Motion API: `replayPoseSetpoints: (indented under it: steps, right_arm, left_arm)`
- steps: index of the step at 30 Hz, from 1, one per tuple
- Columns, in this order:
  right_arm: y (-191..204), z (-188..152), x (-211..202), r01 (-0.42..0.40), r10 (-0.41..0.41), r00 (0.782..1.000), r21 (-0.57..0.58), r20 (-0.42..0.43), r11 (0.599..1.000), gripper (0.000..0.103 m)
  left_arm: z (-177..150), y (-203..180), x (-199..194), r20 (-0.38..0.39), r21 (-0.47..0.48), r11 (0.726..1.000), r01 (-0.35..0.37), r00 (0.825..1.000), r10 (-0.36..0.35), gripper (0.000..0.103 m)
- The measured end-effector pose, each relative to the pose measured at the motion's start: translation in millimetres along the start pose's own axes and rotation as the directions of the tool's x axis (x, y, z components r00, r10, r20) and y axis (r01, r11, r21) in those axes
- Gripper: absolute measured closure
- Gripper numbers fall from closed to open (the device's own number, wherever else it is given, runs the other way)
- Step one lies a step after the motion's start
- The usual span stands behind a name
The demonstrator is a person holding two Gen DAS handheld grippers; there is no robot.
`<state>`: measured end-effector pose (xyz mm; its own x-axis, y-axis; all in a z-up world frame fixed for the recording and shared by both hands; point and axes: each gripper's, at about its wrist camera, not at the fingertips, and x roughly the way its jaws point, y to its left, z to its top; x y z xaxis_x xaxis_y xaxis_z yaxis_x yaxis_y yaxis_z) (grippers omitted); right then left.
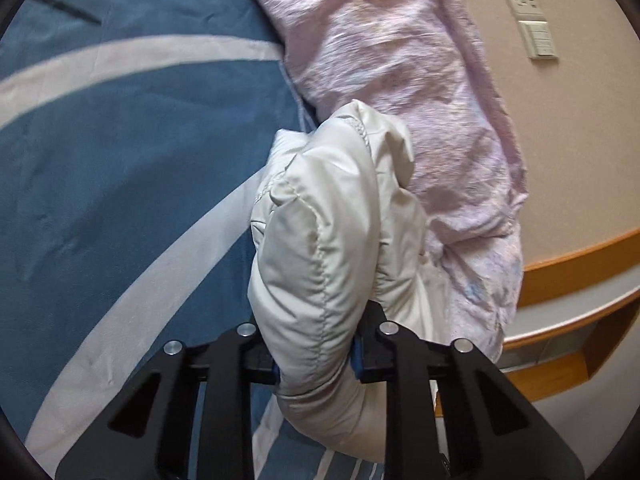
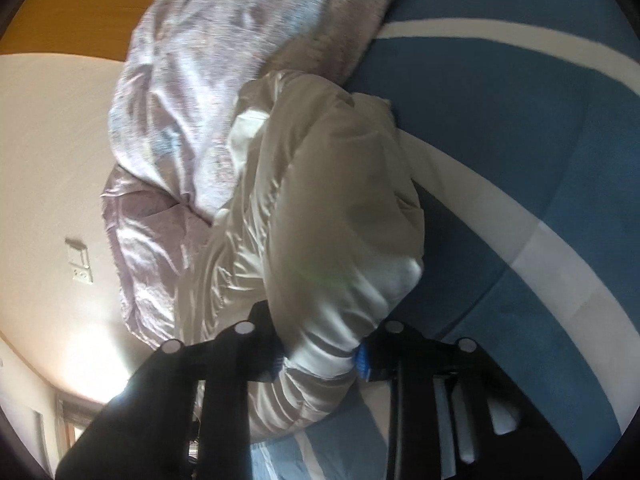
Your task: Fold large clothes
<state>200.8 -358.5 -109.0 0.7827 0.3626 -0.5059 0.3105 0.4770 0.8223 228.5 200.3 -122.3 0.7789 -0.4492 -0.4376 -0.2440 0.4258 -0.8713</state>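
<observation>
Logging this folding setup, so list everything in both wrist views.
padded jacket: one, off-white, bunched and clamped in both grippers above the bed.
crumpled quilt: one, pale pink, heaped on the bed beyond the jacket.
bedspread: one, blue with white stripes, under everything.
wall: beige, beyond the bed.
wall plates: two, white, on the wall.
wooden shelf: one, orange-brown, against the wall.
left hand-held gripper: black, blue pads, shut on the jacket.
right hand-held gripper: black, blue pads, shut on the jacket.
</observation>
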Motion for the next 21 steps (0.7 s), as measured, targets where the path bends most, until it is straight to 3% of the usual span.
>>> replayPoseSetpoints:
  steps: [6, 11, 16, 18, 21]
  right_arm:
    - [6.3, -21.3, -31.0, -0.022, 0.021, 0.999, -0.048, -0.027, 0.999, 0.078]
    - [-3.6, -52.0, -69.4, -0.022, 0.016, 0.998, -0.099, -0.065, 0.995, 0.078]
    - [-24.7, -83.0, -103.8, -0.019, 0.014, 0.999, -0.101, -0.048, 0.995, 0.077]
    - [-32.1, -91.5, -111.3, -0.01, 0.006, 0.999, -0.112, -0.037, 0.994, 0.072]
    - [-45.7, -95.0, -117.5, 0.026, -0.028, 0.999, -0.099, -0.017, 0.995, 0.055]
  left_arm:
    - [-13.7, 2.1, -47.1, -0.012, 0.032, 0.999, 0.005, 1.0, -0.005, 0.081]
    - [-34.9, 18.6, -90.4, -0.031, 0.042, 0.999, -0.018, 0.999, 0.02, 0.081]
    - [-50.9, 34.7, -116.7, -0.033, 0.057, 0.997, -0.043, 0.998, 0.044, 0.079]
    - [-55.2, 36.9, -120.4, -0.031, 0.079, 0.995, -0.053, 0.998, 0.056, 0.076]
    - [-59.6, 38.0, -119.9, -0.007, 0.116, 0.99, -0.081, 0.997, 0.083, 0.068]
